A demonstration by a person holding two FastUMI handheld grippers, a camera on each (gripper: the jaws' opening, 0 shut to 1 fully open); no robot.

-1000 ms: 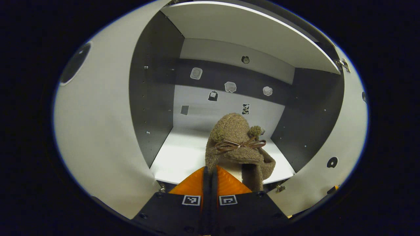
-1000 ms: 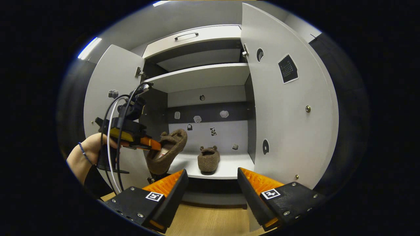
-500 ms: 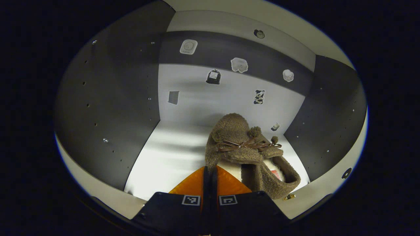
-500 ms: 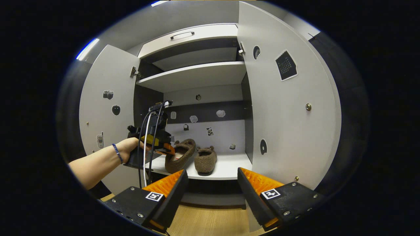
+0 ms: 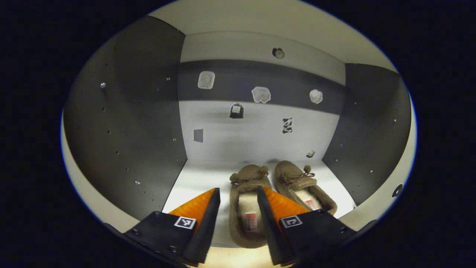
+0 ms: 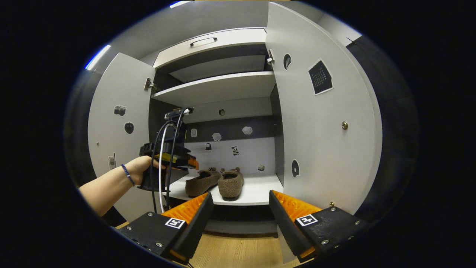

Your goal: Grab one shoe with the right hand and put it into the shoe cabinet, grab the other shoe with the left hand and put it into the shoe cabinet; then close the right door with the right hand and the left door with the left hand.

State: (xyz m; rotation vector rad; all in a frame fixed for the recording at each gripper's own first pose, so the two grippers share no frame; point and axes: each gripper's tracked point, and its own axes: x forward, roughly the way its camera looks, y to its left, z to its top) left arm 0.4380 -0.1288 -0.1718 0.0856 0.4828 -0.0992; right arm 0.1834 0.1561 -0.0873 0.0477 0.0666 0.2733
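I have the shoe cabinet wide open ahead of me, its right door swung out at about 2 o'clock in the right gripper view and its left door out at 10 o'clock. On the lower shelf both shoes now sit side by side, toes to the back wall: the left shoe that I was carrying a second ago, pinched and hanging over the shelf edge, is down flat, and the right shoe lies just beside it at 4 o'clock in the left gripper view. The left gripper has let go; its fingers are spread, one on either side of the left shoe's heel and not pressing it, and in the right gripper view I see it held by a hand at the shelf's front edge. The right gripper hangs back from the cabinet at 6 o'clock, spread and empty. I judge both placements done, so what remains is the doors: I would back the left gripper out clear of the shelf, then take the right door with the right gripper first.
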